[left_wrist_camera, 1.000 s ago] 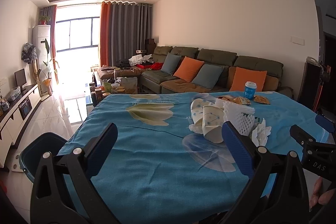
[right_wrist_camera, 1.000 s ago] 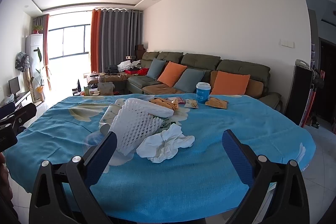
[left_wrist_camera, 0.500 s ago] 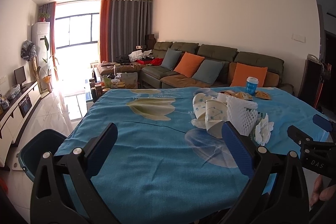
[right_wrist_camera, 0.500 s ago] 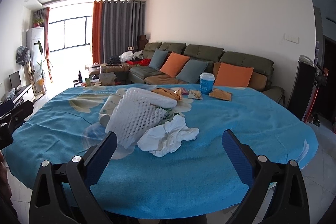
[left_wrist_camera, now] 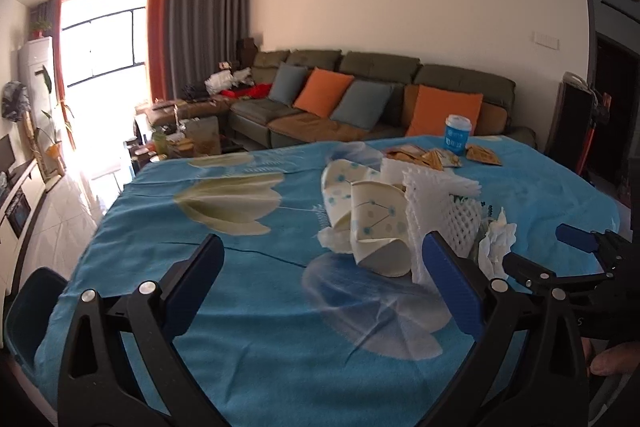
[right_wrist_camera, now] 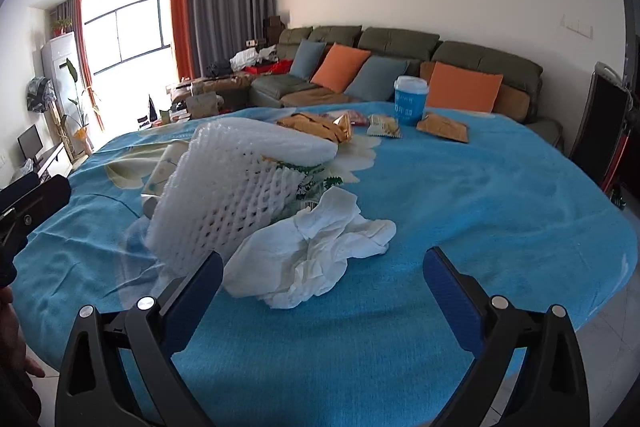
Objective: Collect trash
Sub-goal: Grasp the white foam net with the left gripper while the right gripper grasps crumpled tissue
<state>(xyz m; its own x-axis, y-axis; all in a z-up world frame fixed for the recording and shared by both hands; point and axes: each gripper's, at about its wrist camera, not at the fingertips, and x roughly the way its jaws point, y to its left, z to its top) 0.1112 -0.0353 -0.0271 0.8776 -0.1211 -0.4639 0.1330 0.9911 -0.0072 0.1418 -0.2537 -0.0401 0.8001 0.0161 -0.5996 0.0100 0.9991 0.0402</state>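
Trash lies on a table under a blue flowered cloth (left_wrist_camera: 248, 307). Two crushed paper cups (left_wrist_camera: 376, 223) lean against white foam netting (left_wrist_camera: 440, 207), with a crumpled white tissue (left_wrist_camera: 496, 243) to its right. My left gripper (left_wrist_camera: 320, 279) is open above the near cloth, short of the cups. In the right wrist view the foam netting (right_wrist_camera: 232, 187) and the tissue (right_wrist_camera: 316, 255) lie just ahead of my right gripper (right_wrist_camera: 324, 287), which is open and empty. Snack wrappers (right_wrist_camera: 442, 127) and a blue cup with a white lid (right_wrist_camera: 410, 101) sit at the far side.
A dark teal bin (left_wrist_camera: 28, 303) stands on the floor at the table's left corner. Behind the table runs a green sofa (left_wrist_camera: 380, 95) with orange and blue cushions. A hand (left_wrist_camera: 612, 361) shows at the right edge, and the right gripper (left_wrist_camera: 576, 259) too.
Both grippers have moved forward toward the trash pile, which now looks larger and closer in each view. Both stay open and nothing on the table has shifted.
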